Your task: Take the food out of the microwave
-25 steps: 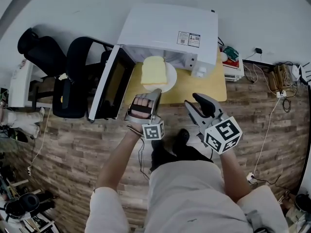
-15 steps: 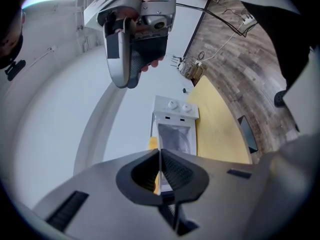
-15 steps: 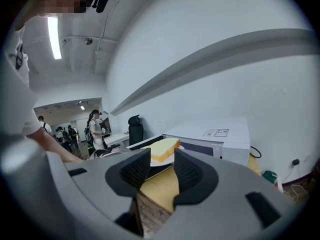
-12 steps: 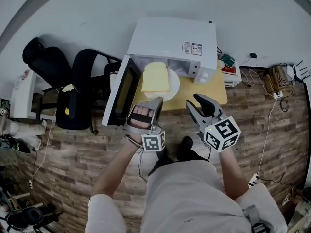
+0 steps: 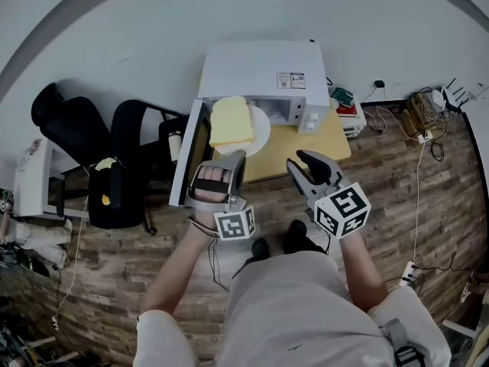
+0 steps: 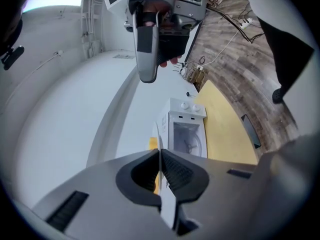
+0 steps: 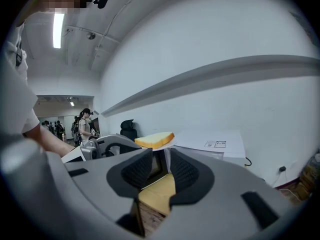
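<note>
A slice of yellow bread [image 5: 231, 121] lies on a white plate [image 5: 261, 127] in front of the open white microwave [image 5: 260, 71]. My left gripper [image 5: 237, 156] is shut on the plate's near rim and holds it in the air. In the left gripper view the thin white plate edge [image 6: 159, 149] is pinched between the pads. My right gripper [image 5: 299, 160] hangs open to the right of the plate; its jaws have just been closing and nothing is between them. The right gripper view shows the bread [image 7: 155, 140] beyond the gap in its jaws.
The microwave door [image 5: 189, 159] stands open to the left. The microwave sits on a yellow table [image 5: 313, 145]. Black chairs [image 5: 76, 128] stand at the left, and cables with a power strip [image 5: 420, 113] lie on the wood floor at the right. People [image 7: 82, 124] stand far off.
The plate with the bread has risen and come out from the microwave's mouth, toward the door side. Both grippers have moved up. The right jaws stand a little narrower.
</note>
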Action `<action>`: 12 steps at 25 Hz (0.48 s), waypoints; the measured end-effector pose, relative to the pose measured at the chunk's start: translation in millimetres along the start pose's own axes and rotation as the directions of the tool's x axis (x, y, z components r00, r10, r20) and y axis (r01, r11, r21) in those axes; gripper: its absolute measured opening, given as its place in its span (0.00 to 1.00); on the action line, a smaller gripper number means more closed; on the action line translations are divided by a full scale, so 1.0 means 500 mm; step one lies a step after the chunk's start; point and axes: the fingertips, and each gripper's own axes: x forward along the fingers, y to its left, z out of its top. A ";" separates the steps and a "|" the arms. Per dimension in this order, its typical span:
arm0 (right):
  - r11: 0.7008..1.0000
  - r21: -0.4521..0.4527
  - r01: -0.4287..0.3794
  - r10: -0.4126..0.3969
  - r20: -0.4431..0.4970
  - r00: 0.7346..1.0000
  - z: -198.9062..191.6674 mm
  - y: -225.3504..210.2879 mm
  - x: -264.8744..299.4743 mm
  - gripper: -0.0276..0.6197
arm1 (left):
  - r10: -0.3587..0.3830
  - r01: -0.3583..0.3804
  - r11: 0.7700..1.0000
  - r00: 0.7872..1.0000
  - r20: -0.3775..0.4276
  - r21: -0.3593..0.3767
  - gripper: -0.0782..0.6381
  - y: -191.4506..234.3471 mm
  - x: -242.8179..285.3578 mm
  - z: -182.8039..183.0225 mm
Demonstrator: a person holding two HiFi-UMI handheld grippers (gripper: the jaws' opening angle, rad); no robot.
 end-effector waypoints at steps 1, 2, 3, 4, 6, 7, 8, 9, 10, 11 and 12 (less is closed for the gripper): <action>1.000 -0.003 0.005 -0.005 0.004 1.000 0.001 0.011 -0.003 0.21 | 0.003 -0.003 1.000 1.000 0.004 0.007 0.13 0.004 -0.006 -0.001; 1.000 -0.006 0.010 -0.010 0.008 1.000 0.002 0.021 -0.005 0.19 | 0.003 -0.003 1.000 1.000 0.009 0.012 0.13 0.007 -0.012 -0.003; 1.000 -0.009 0.017 -0.017 0.011 1.000 0.002 0.031 -0.006 0.18 | -0.001 0.000 1.000 1.000 0.013 0.015 0.13 0.008 -0.018 -0.004; 1.000 -0.013 0.025 -0.025 0.014 1.000 0.001 0.041 -0.007 0.16 | -0.005 0.005 1.000 1.000 0.017 0.015 0.13 0.009 -0.024 -0.005; 0.999 -0.020 0.035 -0.035 0.017 0.999 -0.001 0.060 -0.008 0.13 | -0.009 0.009 1.000 1.000 0.023 0.014 0.13 0.011 -0.035 -0.007; 0.999 -0.024 0.037 -0.037 0.019 0.999 -0.001 0.069 -0.008 0.13 | -0.007 0.007 1.000 1.000 0.025 0.015 0.13 0.014 -0.039 -0.009; 0.999 -0.028 0.038 -0.037 0.020 0.999 -0.002 0.078 -0.007 0.13 | -0.004 0.003 1.000 1.000 0.026 0.017 0.13 0.017 -0.043 -0.011; 0.999 -0.030 0.038 -0.037 0.020 0.999 -0.003 0.087 -0.007 0.12 | 0.000 0.000 1.000 1.000 0.027 0.017 0.13 0.022 -0.046 -0.012; 0.999 -0.032 0.037 -0.037 0.020 0.999 -0.003 0.096 -0.008 0.12 | 0.002 -0.003 1.000 1.000 0.029 0.017 0.13 0.026 -0.050 -0.013; 0.999 -0.035 0.036 -0.036 0.021 0.999 -0.003 0.105 -0.009 0.12 | 0.006 -0.006 1.000 1.000 0.030 0.018 0.13 0.031 -0.053 -0.014; 0.999 -0.038 0.035 -0.034 0.021 0.999 -0.002 0.112 -0.009 0.11 | 0.010 -0.010 1.000 0.999 0.031 0.021 0.13 0.037 -0.056 -0.015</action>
